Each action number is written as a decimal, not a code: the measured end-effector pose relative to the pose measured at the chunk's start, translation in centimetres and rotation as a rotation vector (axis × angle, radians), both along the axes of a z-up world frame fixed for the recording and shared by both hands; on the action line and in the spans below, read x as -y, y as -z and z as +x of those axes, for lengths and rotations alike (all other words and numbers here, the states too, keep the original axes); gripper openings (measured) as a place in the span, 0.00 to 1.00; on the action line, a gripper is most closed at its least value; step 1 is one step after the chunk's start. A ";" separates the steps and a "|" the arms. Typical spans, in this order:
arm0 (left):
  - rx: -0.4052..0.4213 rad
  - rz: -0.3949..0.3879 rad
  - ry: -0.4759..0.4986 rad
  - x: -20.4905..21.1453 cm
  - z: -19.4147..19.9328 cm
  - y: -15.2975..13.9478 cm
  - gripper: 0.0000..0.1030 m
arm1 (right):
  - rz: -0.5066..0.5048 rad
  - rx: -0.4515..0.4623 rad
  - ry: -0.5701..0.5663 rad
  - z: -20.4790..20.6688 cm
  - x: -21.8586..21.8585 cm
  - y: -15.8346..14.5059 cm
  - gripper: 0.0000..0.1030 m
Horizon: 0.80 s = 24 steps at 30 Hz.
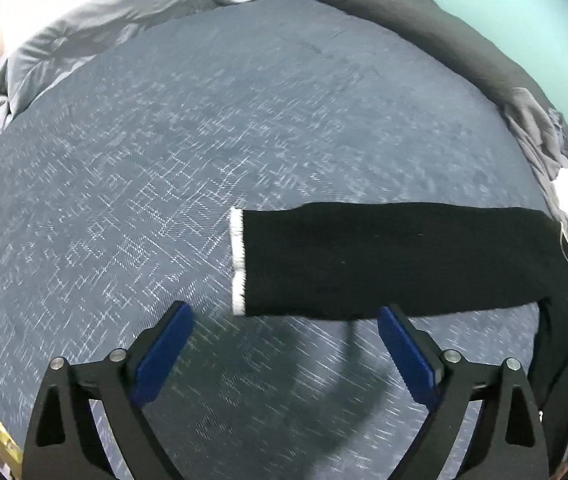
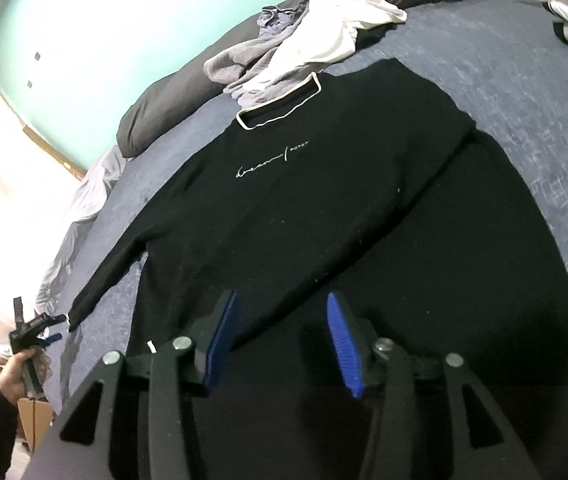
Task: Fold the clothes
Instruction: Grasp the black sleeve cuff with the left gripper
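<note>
A black sweater (image 2: pixel 303 200) with a white-trimmed neckline (image 2: pixel 280 100) and white script on the chest lies flat on the blue-grey bedspread (image 2: pixel 523 92). My right gripper (image 2: pixel 282 296) hovers over its lower part, jaws open with no cloth pinched between the blue pads. One sleeve (image 1: pixel 383 260) stretches out to the side and ends in a white cuff (image 1: pixel 238 260). My left gripper (image 1: pixel 284 310) stands wide open just short of that sleeve, with nothing in it. In the right wrist view the left gripper (image 2: pixel 56 327) shows small beside the cuff, held by a hand (image 2: pixel 16 372).
A heap of grey and white clothes (image 2: pixel 284 52) lies beyond the sweater's neckline. A dark grey bolster (image 1: pixel 423 28) runs along the green wall. A crumpled light grey sheet (image 1: pixel 84 28) lies at the bed's far left. A cardboard box (image 2: pixel 32 416) stands beside the bed.
</note>
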<state>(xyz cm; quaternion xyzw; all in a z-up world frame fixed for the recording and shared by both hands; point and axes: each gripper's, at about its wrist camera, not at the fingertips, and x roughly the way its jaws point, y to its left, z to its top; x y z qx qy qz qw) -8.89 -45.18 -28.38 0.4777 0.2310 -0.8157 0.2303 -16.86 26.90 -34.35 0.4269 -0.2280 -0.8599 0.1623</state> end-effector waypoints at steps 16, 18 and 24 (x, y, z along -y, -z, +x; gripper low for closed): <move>-0.025 0.039 0.018 0.4 -2.2 2.1 0.67 | 0.014 -0.030 0.005 0.3 0.1 0.0 0.46; -0.023 0.036 0.026 0.3 -2.5 2.0 0.62 | 0.008 -0.034 0.017 0.4 -0.1 0.0 0.46; -0.027 0.021 0.054 -0.1 -3.0 1.2 0.30 | -0.002 -0.033 0.034 0.5 -0.5 0.1 0.46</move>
